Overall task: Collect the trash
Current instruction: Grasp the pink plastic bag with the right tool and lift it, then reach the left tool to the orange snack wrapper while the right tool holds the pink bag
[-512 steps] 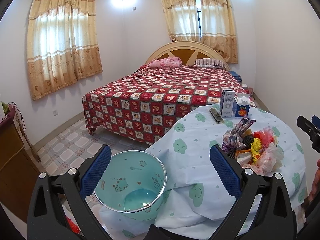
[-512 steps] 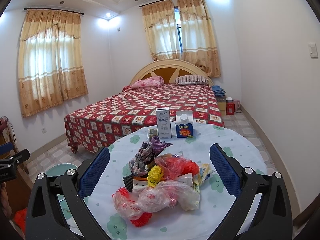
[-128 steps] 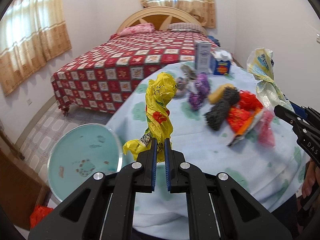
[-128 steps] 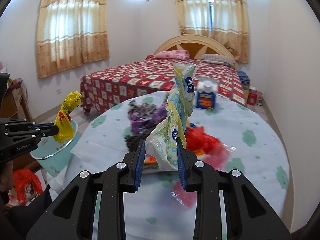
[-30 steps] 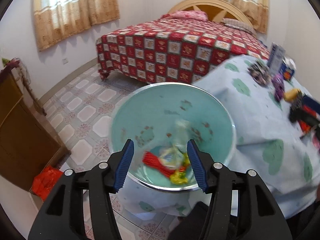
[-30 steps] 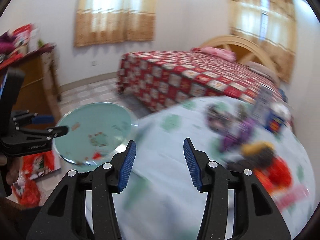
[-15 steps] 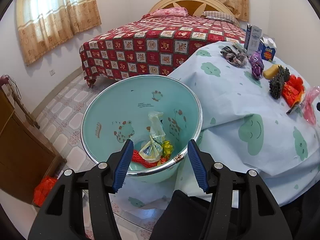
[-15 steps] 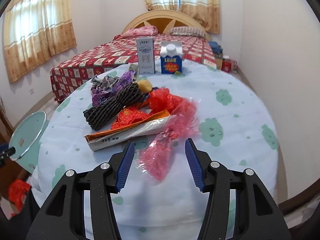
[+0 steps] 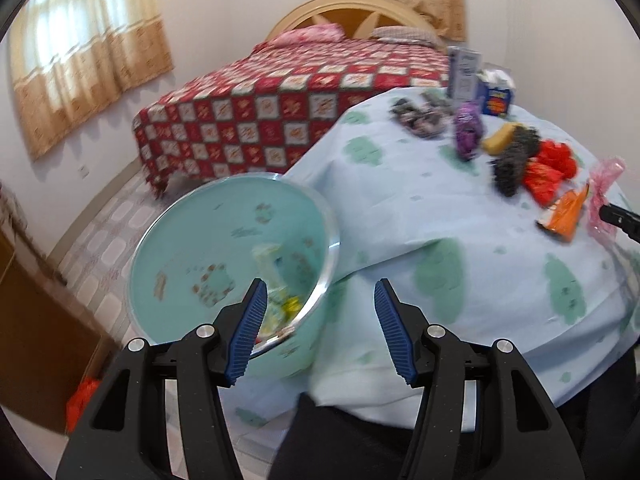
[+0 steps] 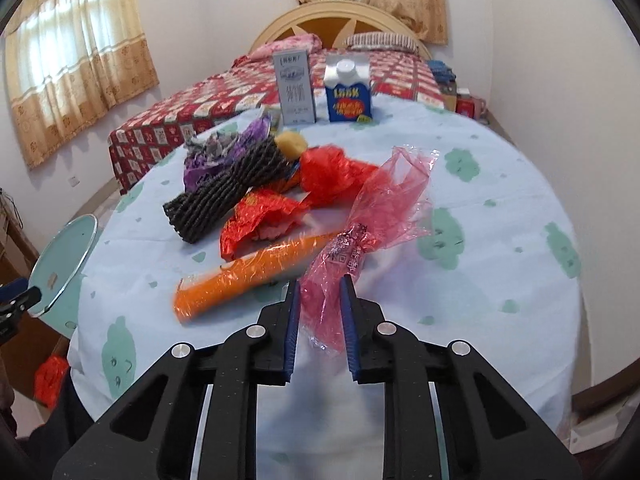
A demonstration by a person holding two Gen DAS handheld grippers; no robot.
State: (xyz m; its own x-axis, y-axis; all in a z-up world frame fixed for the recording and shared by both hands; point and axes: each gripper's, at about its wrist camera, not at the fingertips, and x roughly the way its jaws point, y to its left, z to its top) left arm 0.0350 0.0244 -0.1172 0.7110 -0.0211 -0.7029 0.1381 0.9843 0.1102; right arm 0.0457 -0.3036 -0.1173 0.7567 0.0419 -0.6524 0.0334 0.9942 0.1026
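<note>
Your right claw (image 10: 318,312) has just been closing and now stands narrow around the near end of the pink plastic bag (image 10: 368,224), low and centre in the right wrist view. The blue pads sit against the crumpled film on both sides, so you appear to have it pinched, though the film is thin and bunched. The bag's long axis runs up and to the right, away from the claw, with its loose open mouth at the far end; you hold the tail, so most of the bag will trail when you lift.

Just left of the bag lies the orange wrapper (image 10: 248,276), on a similar slant and almost touching it; it may drag along. Beyond it are the red wrappers (image 10: 264,216) and the dark foam net (image 10: 228,192) on the desk (image 10: 500,208).

Your left claw (image 9: 318,328) stands half wide and holds nothing, low in its own view. It hangs over the near rim of the teal bin (image 9: 192,248), which already holds a few wrappers. In the right wrist view the bin sits at the far left edge, below the desk, so your carry goes leftward and down, and the left hand is the nearer to it.
</note>
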